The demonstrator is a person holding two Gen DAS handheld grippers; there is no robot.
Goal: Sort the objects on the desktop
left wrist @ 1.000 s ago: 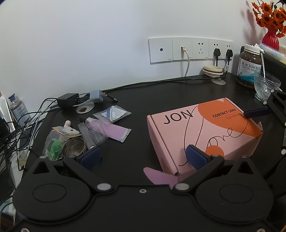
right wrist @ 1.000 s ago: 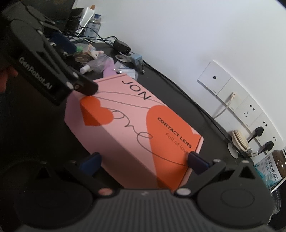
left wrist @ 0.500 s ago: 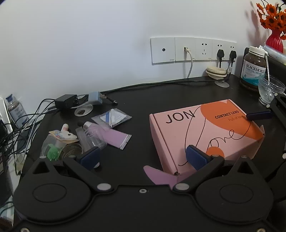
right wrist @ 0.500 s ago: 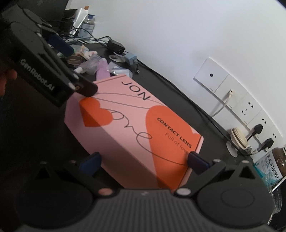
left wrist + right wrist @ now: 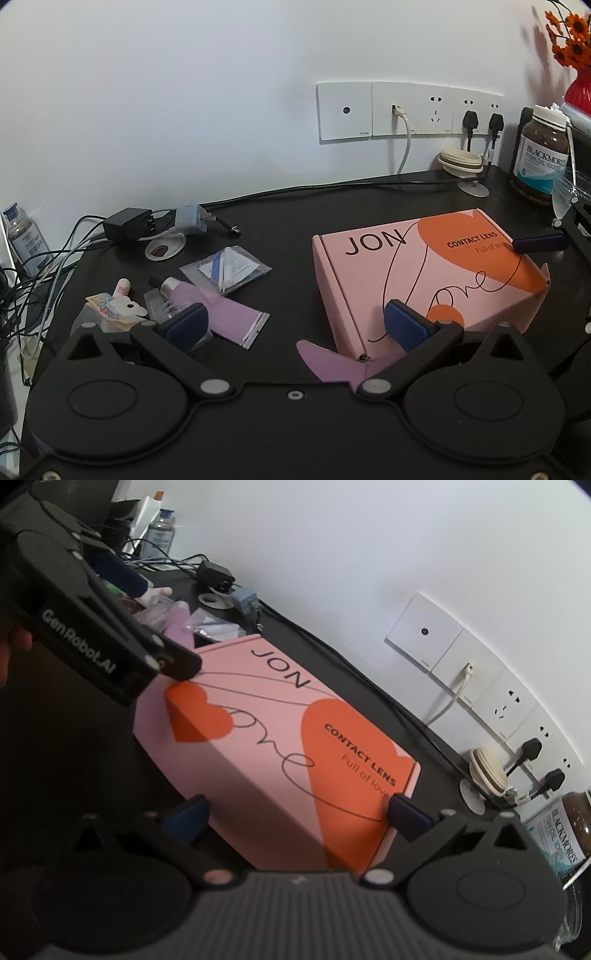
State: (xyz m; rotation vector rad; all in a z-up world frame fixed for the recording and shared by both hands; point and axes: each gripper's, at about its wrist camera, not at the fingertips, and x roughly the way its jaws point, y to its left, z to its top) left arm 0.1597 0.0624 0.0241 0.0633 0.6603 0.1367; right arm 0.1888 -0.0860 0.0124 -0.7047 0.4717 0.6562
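A pink and orange contact-lens box [image 5: 424, 273] lies shut on the black desk, with a pink flap [image 5: 332, 362] sticking out at its near corner. My left gripper [image 5: 293, 325] is open, its right finger over that near corner. In the right wrist view the box [image 5: 280, 746] sits between the wide-apart fingers of my open right gripper [image 5: 297, 814]. Left of the box lie a purple pouch [image 5: 236, 321], a clear bottle [image 5: 177, 299], a clear packet [image 5: 225, 273] and a sticker pack [image 5: 110, 314].
A black charger [image 5: 127, 223], a blue plug [image 5: 190, 221] and tangled cables [image 5: 37, 266] fill the back left. At the back right stand a supplement jar [image 5: 543, 155], a glass bowl [image 5: 565, 188], stacked lids [image 5: 460, 160] and a red vase [image 5: 580, 88]. Wall sockets [image 5: 406, 110] sit behind.
The left wrist view has tilted up a little, so the small items on the left now sit lower, partly behind the left finger. The box and both open grippers hold their places.
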